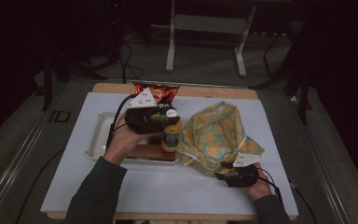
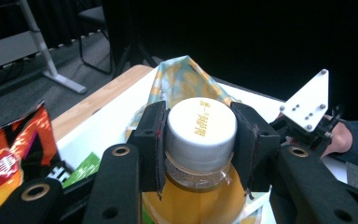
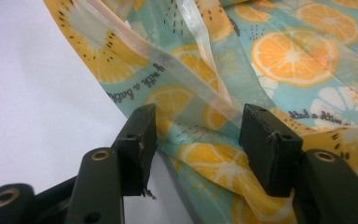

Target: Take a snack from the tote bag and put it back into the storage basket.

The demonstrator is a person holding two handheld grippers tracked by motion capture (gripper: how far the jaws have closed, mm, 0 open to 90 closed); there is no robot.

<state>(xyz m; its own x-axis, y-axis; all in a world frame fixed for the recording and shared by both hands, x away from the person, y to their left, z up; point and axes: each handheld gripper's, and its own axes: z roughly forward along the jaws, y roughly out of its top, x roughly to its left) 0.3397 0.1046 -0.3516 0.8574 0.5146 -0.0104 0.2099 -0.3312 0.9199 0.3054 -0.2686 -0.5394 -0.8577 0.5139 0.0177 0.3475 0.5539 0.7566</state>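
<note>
Fingers [image 2: 151, 135] of the left gripper [image 1: 167, 122] clamp the white cap of a juice bottle [image 1: 171, 136] above the tray [image 1: 97, 135], just beside the fruit-print bag [image 1: 219, 135]. To load it well, keep it upright and steer toward the bag's mouth. Right gripper [image 3: 198, 142] stands released, bag edge between its pads.

Open tool [image 3: 196, 144] over fruit-print bag [image 3: 279, 60]; white table [image 3: 32, 107]
</note>
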